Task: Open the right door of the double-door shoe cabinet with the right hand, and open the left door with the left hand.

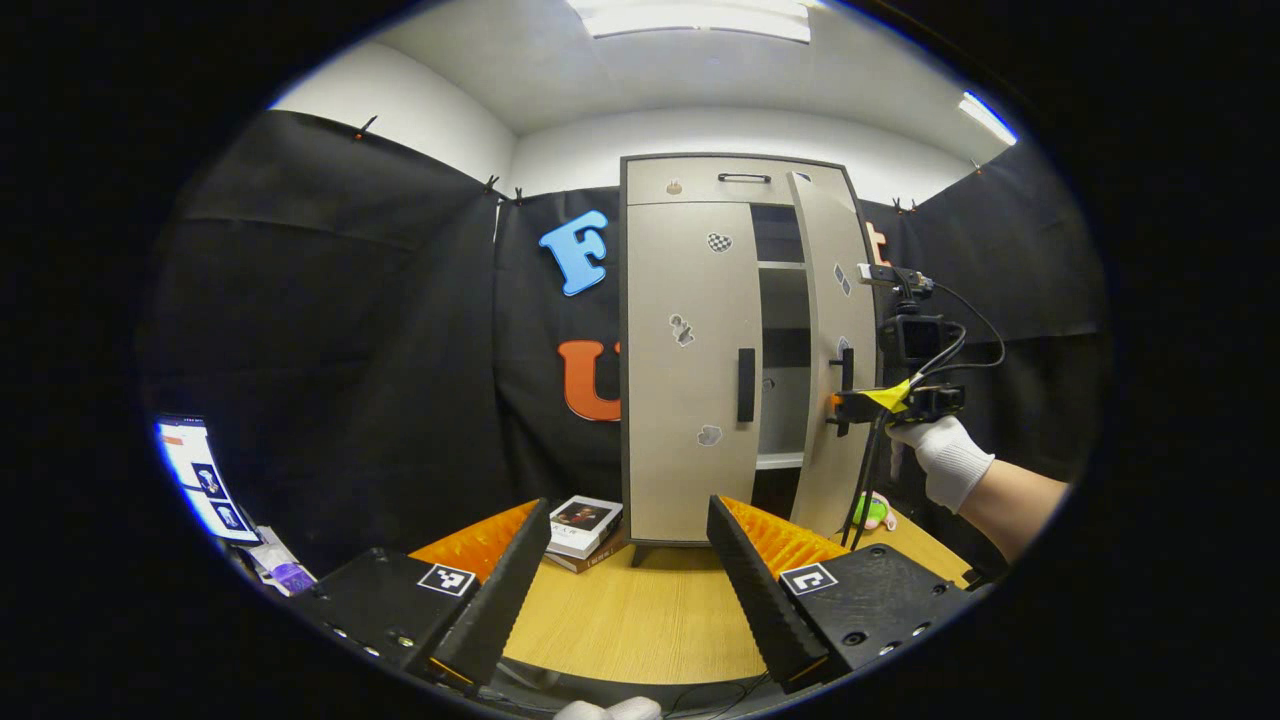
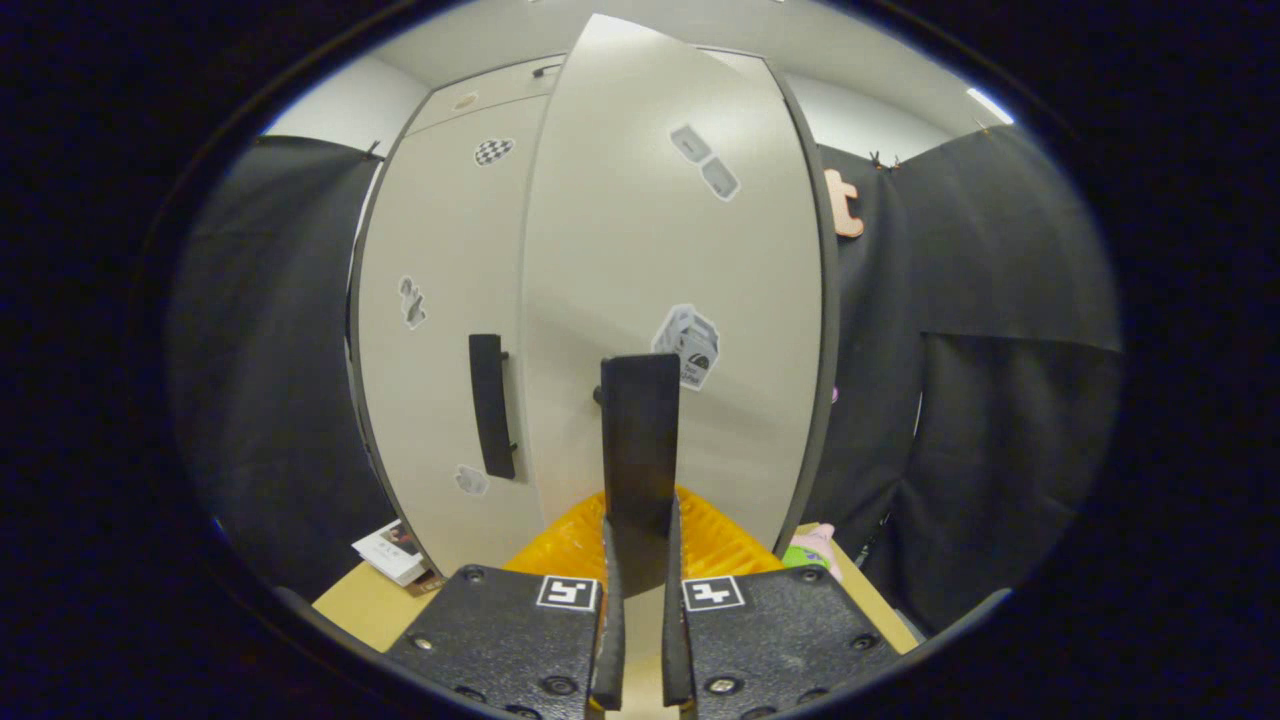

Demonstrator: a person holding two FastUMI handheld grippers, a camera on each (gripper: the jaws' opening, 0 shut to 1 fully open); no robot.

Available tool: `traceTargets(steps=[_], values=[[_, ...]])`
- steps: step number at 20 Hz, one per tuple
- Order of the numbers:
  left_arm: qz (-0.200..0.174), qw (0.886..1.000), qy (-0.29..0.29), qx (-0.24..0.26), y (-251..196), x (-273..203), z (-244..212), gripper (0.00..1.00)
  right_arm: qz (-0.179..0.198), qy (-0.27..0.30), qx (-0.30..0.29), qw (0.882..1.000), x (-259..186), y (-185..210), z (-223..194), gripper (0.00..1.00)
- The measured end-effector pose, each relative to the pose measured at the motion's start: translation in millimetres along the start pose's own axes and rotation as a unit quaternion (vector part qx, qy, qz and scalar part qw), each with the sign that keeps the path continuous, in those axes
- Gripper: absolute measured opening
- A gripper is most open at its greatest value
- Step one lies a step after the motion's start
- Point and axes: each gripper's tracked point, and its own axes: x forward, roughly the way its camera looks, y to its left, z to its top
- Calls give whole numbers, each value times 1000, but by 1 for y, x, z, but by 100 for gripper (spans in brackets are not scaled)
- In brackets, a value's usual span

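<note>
The beige shoe cabinet (image 1: 690, 300) stands on the wooden table (image 1: 640, 625). Its left door (image 1: 685, 360) is closed, with a black vertical handle (image 1: 746, 385). The right door (image 1: 838, 330) is swung partly out, showing shelves inside. In the right gripper view this door (image 2: 680, 250) is close in front, and my right gripper (image 2: 638, 560) is shut on its black handle (image 2: 640, 440). From the left gripper view, a gloved hand (image 1: 945, 455) holds that right gripper (image 1: 850, 405) at the handle. My left gripper (image 1: 630, 565) hangs open some way short of the cabinet, holding nothing.
A small stack of books (image 1: 585, 527) lies at the cabinet's left foot. A green and pink toy (image 1: 875, 512) sits behind the open door. A lit screen (image 1: 200, 480) is at far left. Black cloth walls close in all round.
</note>
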Motion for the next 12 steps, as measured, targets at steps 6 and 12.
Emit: traceTargets(steps=[6,12], values=[[-11,1000,4,-6,-9,-8,-4,95,-12,-3,-8,1000,-8,-12,0,15],[-29,1000,3,-6,-24,-16,-5,95,-26,-4,-15,1000,-13,-32,-1,10]])
